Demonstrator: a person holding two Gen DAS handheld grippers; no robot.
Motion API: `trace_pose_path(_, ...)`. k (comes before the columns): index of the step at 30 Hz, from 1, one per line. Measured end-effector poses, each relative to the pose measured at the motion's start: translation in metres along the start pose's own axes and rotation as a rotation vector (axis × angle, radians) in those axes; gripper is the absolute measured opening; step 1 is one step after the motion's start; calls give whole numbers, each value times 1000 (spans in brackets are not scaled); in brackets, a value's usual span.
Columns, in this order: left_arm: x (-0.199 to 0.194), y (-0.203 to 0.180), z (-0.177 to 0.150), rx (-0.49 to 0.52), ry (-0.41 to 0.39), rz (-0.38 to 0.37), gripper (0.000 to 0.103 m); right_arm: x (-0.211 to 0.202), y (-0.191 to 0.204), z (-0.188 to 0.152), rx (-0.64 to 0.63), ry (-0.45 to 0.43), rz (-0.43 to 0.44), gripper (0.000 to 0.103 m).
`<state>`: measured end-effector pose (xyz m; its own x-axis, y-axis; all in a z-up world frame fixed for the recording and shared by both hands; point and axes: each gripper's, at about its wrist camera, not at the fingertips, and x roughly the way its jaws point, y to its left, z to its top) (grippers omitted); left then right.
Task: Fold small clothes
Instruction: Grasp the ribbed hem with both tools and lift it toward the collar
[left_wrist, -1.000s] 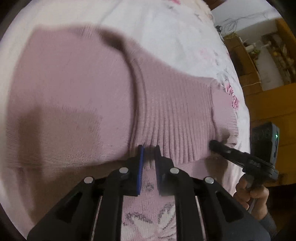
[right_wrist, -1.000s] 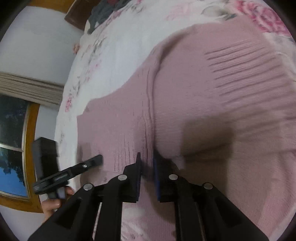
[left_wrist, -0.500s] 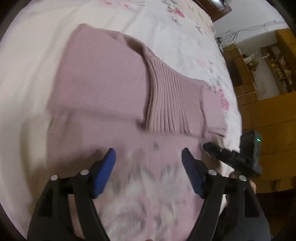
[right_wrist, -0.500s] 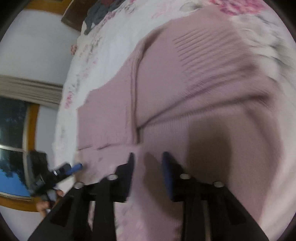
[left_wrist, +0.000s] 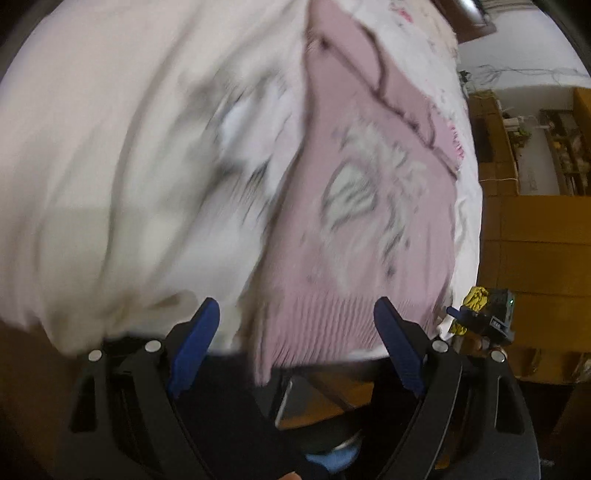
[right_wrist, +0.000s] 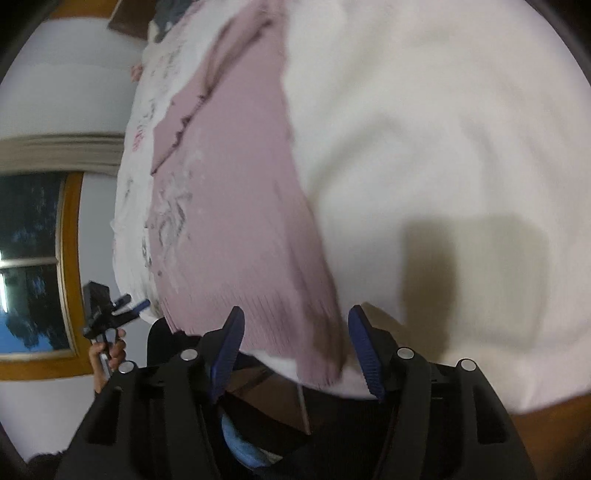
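The pink knit sweater (left_wrist: 369, 206) is seen lying folded on the white floral bedsheet (left_wrist: 129, 166), its ribbed hem (left_wrist: 325, 325) at the near bed edge. The hem has been let go since a second ago: the left gripper (left_wrist: 295, 332) and right gripper (right_wrist: 293, 339) are both spread wide, empty and drawn back from the sweater. One fold is judged complete; another grasp is needed next.

readable text: none | pink sweater (left_wrist: 354, 206): blurred pale graphic, no legible letters | labels, brands, numbers: none legible
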<state>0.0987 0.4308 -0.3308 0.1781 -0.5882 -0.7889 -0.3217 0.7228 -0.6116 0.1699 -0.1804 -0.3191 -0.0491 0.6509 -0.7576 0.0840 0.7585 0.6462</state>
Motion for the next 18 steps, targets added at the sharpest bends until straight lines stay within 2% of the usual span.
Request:
trace_pose_path(5, 22, 8, -14, -56, 39, -34, 84, 17, -5, -13, 49, -11, 21, 59)
trace_pose_path(7, 29, 7, -16, -49, 56, -23, 84, 21, -7, -14, 60, -12, 21, 59)
trace_pose_path(10, 46, 3, -22, -49, 98, -68, 83, 29, -10, -18, 85, -2, 20, 59)
trace_pose_path(13, 56, -4, -25, -36, 102, -100, 81, 32, -17, -22, 98, 1, 30, 59)
trace_pose_path(14, 61, -3, -24, -40, 100, -85, 80, 33, -17, -22, 105, 0, 36, 59)
trace_pose_path(17, 66, 6, -26, -60, 106, -77, 70, 35, -22, -22, 134, 0, 61, 59)
trace_pose_path(18, 66, 9, -27, -72, 107, -75, 63, 35, -25, -22, 149, -2, 75, 59)
